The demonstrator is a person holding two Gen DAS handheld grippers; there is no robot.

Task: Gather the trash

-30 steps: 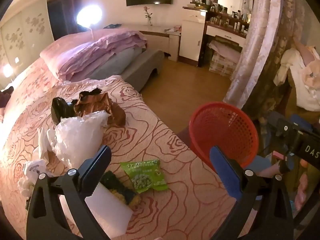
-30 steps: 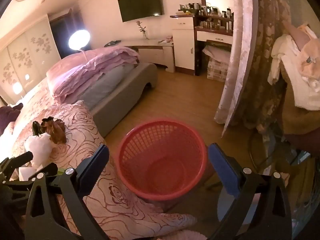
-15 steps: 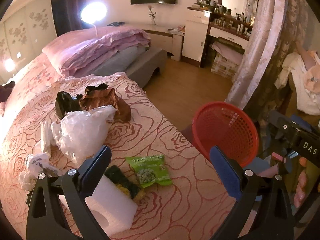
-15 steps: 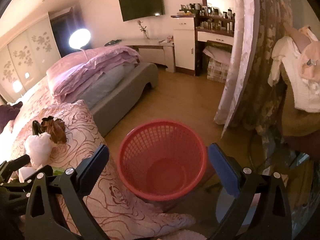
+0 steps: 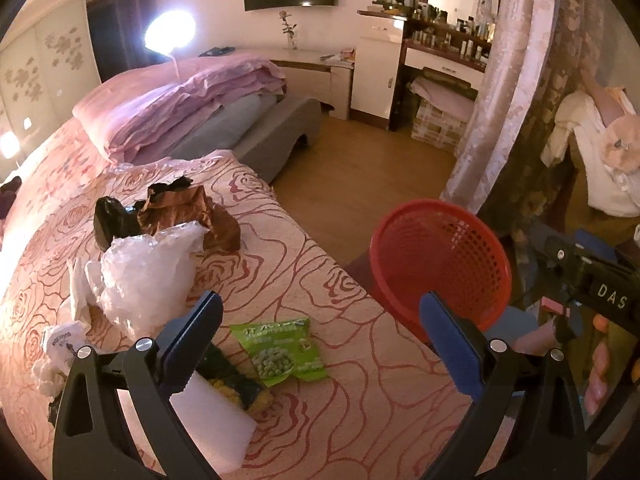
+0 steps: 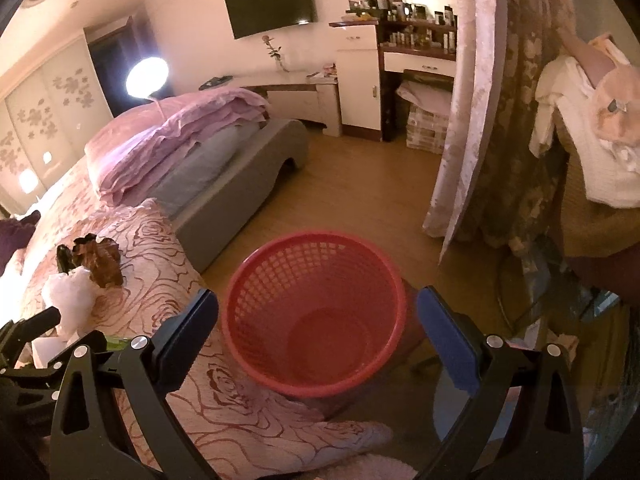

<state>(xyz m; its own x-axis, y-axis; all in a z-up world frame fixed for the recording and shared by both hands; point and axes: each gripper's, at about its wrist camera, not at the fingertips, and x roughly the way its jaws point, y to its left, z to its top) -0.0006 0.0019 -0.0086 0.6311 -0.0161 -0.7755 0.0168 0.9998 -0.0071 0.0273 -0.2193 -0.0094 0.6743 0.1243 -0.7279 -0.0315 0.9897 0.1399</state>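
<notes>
- The green snack packet [image 5: 280,350] lies flat on the bedspread [image 5: 360,400], bare cloth on its right — open approach.
- A white foam block [image 5: 212,420] and dark wrapper [image 5: 232,380] crowd its left.
- The red basket [image 6: 316,316] — mouth unobstructed.

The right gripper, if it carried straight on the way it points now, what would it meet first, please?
Most likely the red basket: the open right gripper points down into its mouth, with nothing visible inside, so probably its bottom, though depth is unclear.
</notes>
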